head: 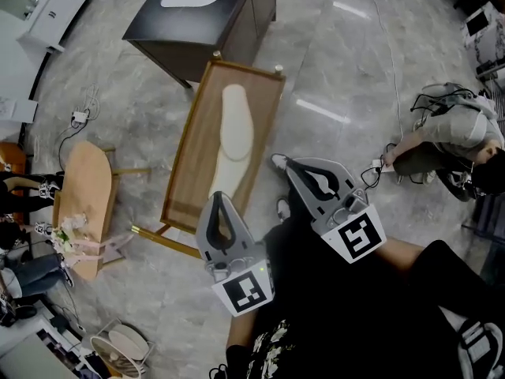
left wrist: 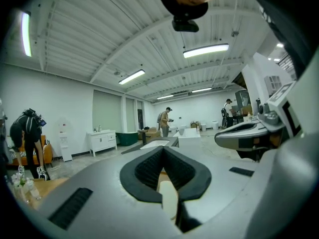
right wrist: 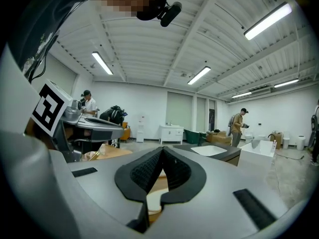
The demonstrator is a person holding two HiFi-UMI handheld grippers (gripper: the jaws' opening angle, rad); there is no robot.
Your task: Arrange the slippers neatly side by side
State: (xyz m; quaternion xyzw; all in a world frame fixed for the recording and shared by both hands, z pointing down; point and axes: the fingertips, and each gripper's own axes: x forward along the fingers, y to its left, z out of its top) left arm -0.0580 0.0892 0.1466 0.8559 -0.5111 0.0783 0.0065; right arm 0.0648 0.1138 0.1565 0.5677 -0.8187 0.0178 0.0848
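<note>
slippers [head: 233, 133] lie whole in head view, ahead of left gripper [head: 218, 198] and right gripper [head: 292, 164], both closed, empty; gripper views catch only slivers.

My left gripper [head: 220, 200] and right gripper [head: 296, 166], both closed, hang at the near end of the framed wooden table [head: 186, 172]. The slippers [head: 232, 144] lie end to end down its middle, with bare wood on either side. A dark cabinet [head: 197, 34] blocks the far end (just beside it), and a side table [head: 85, 188] crowds the left. The floor on the right is open.
</note>
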